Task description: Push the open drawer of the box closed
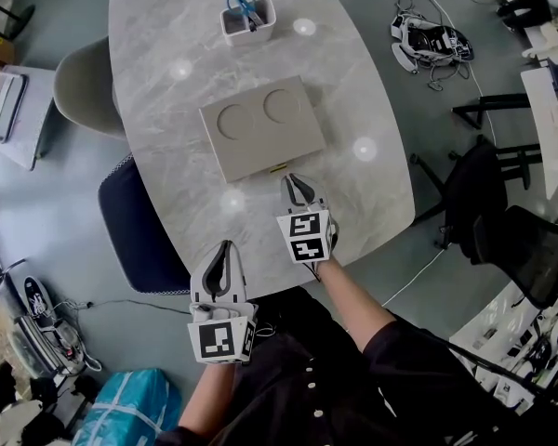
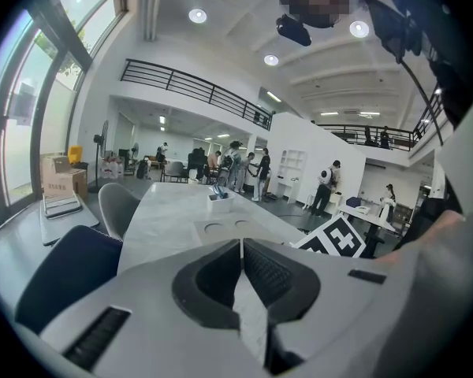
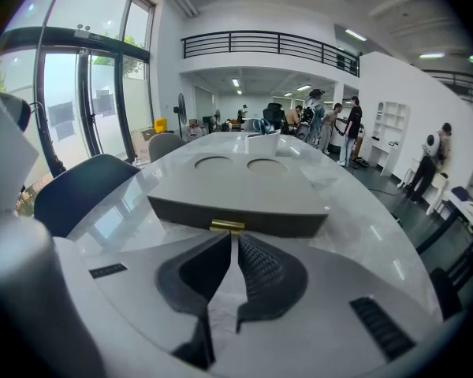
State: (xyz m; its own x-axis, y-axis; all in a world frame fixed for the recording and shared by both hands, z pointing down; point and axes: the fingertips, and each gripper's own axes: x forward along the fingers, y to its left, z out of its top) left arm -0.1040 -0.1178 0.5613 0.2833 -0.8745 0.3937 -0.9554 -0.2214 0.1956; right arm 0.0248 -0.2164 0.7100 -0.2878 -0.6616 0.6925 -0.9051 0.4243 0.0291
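A flat grey box (image 1: 262,126) with two round recesses in its lid lies in the middle of the marble table (image 1: 167,110). Its drawer front (image 3: 236,215) looks flush with the box, with a small gold handle (image 1: 279,168) at the middle of the near side. My right gripper (image 1: 293,180) is shut and empty, its tips right at that handle (image 3: 227,226). My left gripper (image 1: 225,245) is shut and empty too, held near the table's front edge, well short of the box (image 2: 221,228).
A white holder (image 1: 248,19) with blue-handled scissors stands at the table's far end. A grey chair (image 1: 79,86) and a dark blue chair (image 1: 135,230) sit along the left side. A black chair (image 1: 484,203) stands to the right.
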